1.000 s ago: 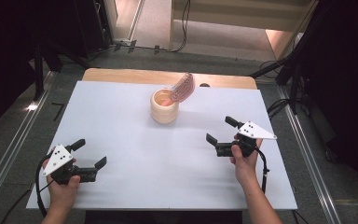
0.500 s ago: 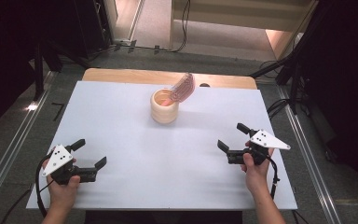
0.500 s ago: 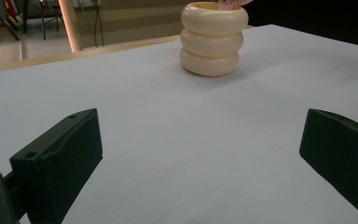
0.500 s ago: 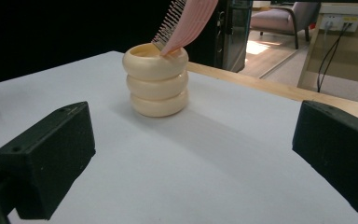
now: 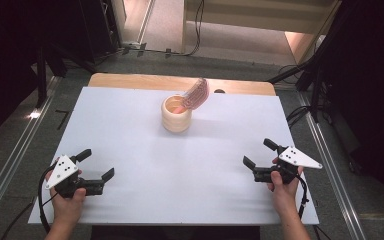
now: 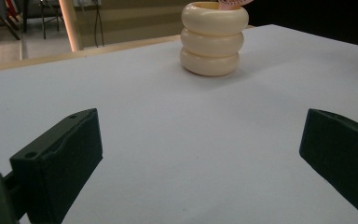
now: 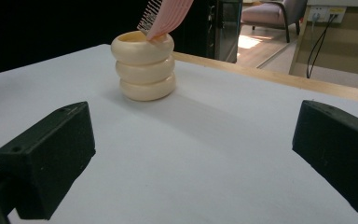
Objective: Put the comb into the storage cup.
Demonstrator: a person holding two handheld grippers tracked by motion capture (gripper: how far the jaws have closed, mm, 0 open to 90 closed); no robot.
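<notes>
The person is standing at the near edge of the white table (image 5: 130, 125) and is holding one gripper in each hand. The left gripper (image 5: 96, 170) is resting low over the table at about 8 o'clock from the table's middle, near the front left corner. Its jaws are standing wide apart and nothing is lying between them (in the left gripper view I am seeing only bare white surface in the gap). The right gripper (image 5: 260, 156) is hanging at about 4 o'clock, near the right edge, and its jaws are also spread wide with nothing in them.

The cream holder (image 5: 176, 114), a small cup shaped like three stacked rings, is standing upright at about 12 o'clock from the table's middle, toward the far edge. It is well apart from both grippers. A pink comb (image 5: 196, 95) is sitting in it and is leaning out over the rim toward 1 o'clock, with its teeth up in the air. In the right gripper view the holder (image 7: 143, 65) is appearing far ahead at about 11 o'clock, with the comb (image 7: 168, 14) tilting over its top. In the left gripper view the holder (image 6: 214, 39) is standing ahead at about 12 o'clock.
</notes>
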